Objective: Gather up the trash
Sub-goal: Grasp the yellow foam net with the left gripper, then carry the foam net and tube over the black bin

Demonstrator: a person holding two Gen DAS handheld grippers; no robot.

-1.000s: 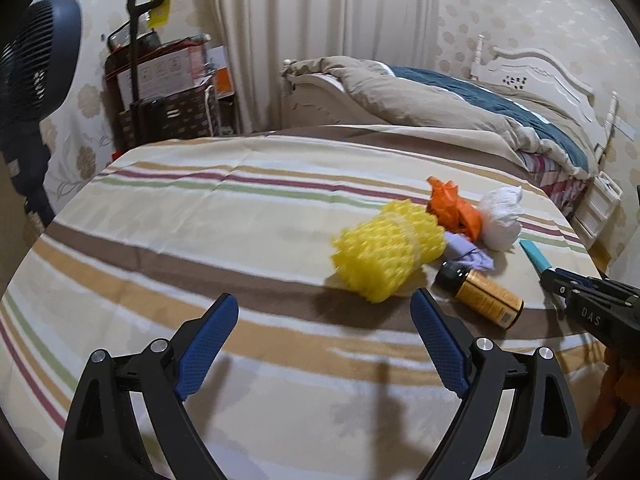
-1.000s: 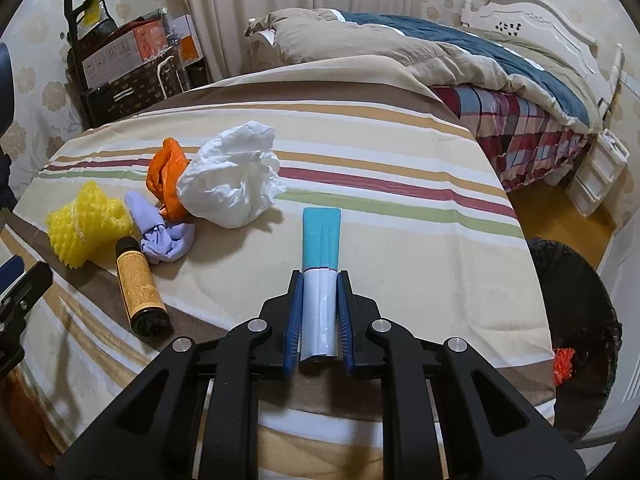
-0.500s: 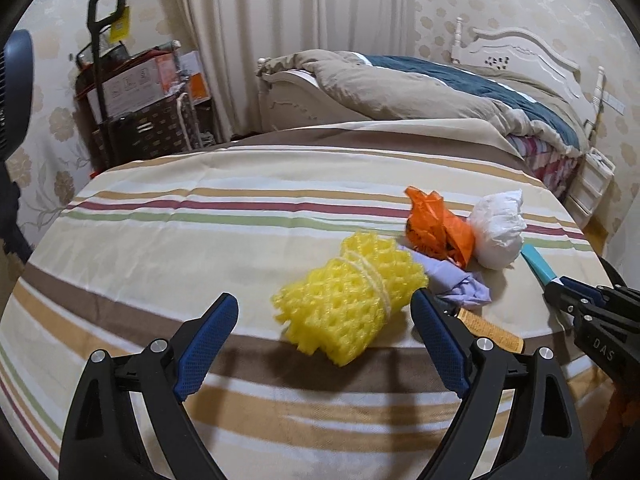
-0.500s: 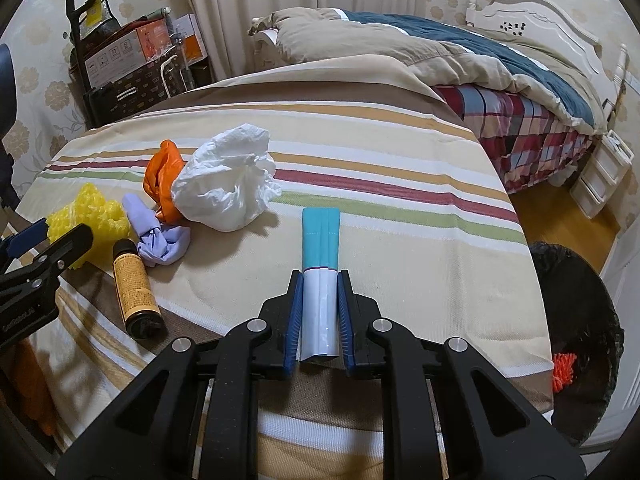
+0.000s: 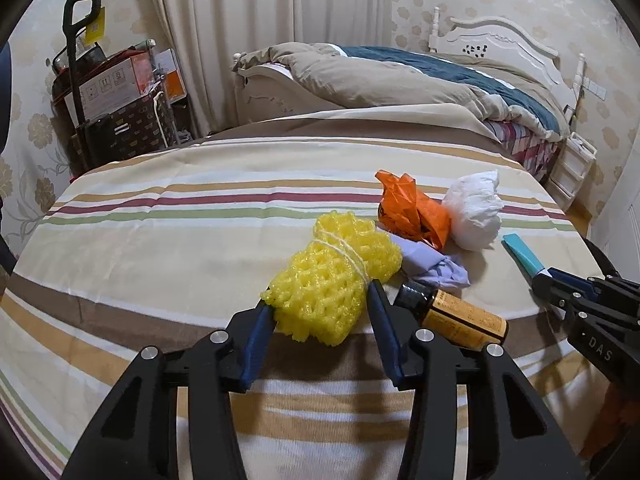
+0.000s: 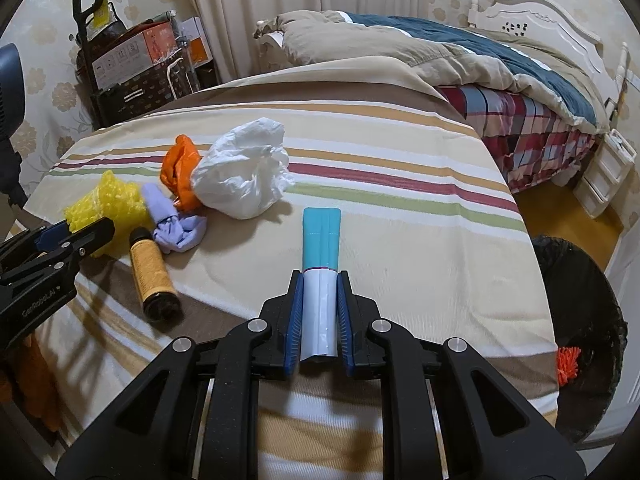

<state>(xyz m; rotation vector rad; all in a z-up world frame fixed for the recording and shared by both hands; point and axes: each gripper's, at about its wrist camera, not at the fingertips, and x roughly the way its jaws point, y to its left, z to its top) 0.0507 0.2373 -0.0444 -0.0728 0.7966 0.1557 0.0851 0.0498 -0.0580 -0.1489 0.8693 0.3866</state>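
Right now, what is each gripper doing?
Left gripper: just closing around the yellow foam net.
Right gripper: shut on the blue-and-white packet.

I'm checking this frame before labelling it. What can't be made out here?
- Trash bin, right wrist view: cut off by the frame edge, its contents mostly dark.
- Brown bottle, left wrist view: partly behind the left tongs.
- Bottle label: too small to read in both views.
- Whether the pads press the yellow foam net: unclear.

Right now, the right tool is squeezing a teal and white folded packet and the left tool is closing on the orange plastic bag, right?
Not quite. The left tool is closing on the yellow foam net, as the left wrist view shows. The right tool does squeeze the teal and white folded packet.
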